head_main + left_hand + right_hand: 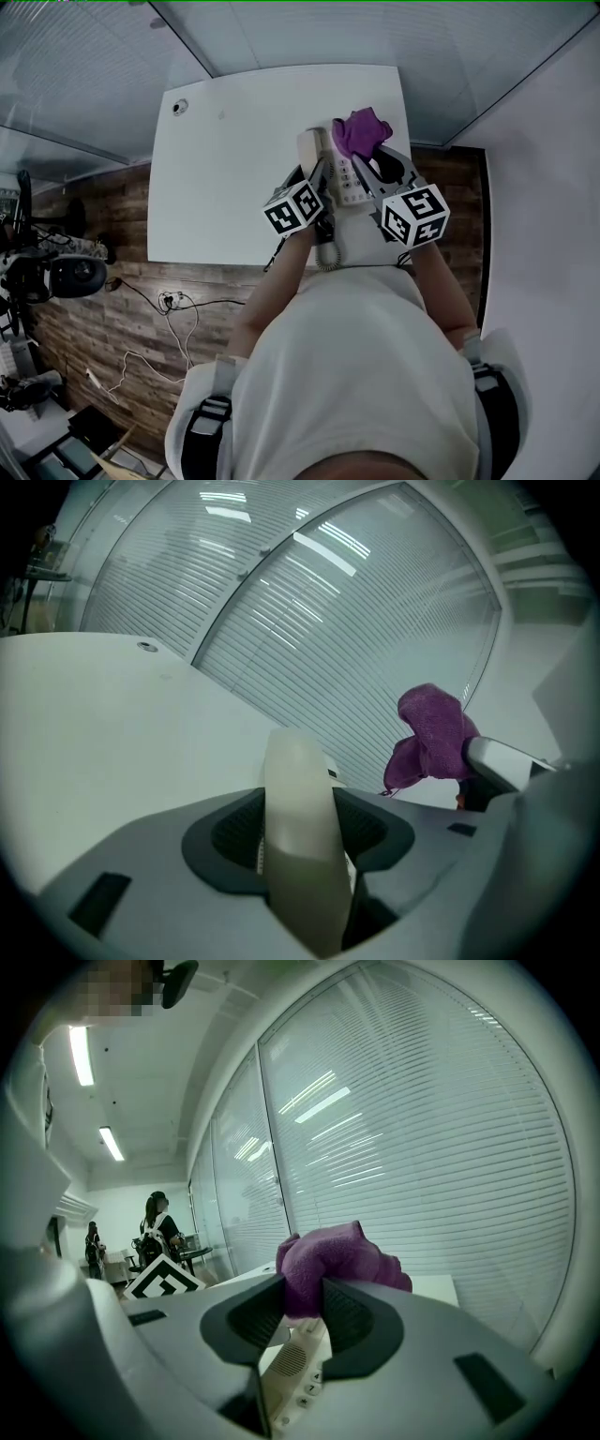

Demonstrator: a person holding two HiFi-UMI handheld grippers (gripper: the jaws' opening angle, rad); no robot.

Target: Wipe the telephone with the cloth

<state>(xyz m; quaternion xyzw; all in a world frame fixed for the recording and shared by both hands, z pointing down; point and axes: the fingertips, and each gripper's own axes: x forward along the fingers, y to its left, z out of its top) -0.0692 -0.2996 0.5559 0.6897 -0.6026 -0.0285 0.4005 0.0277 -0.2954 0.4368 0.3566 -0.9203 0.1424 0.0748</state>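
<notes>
Left gripper (317, 178) jaws stood fairly wide, clamped on the cream handset (298, 817). Right gripper (302, 1312) jaws were nearly together and pinched the purple cloth (333, 1255), which bunched above the tips. I saw the telephone (352, 183) on the white desk (225, 159) by its 3 o'clock edge. The cloth was at the telephone's 12 o'clock end, the coiled cord (328, 255) at 6 o'clock.

Office: blind-covered glass partitions (422, 1147), white desk (234, 169) (cable grommet (179, 107) far left), desk phone (347, 180), ceiling strip lights (81, 1054).
</notes>
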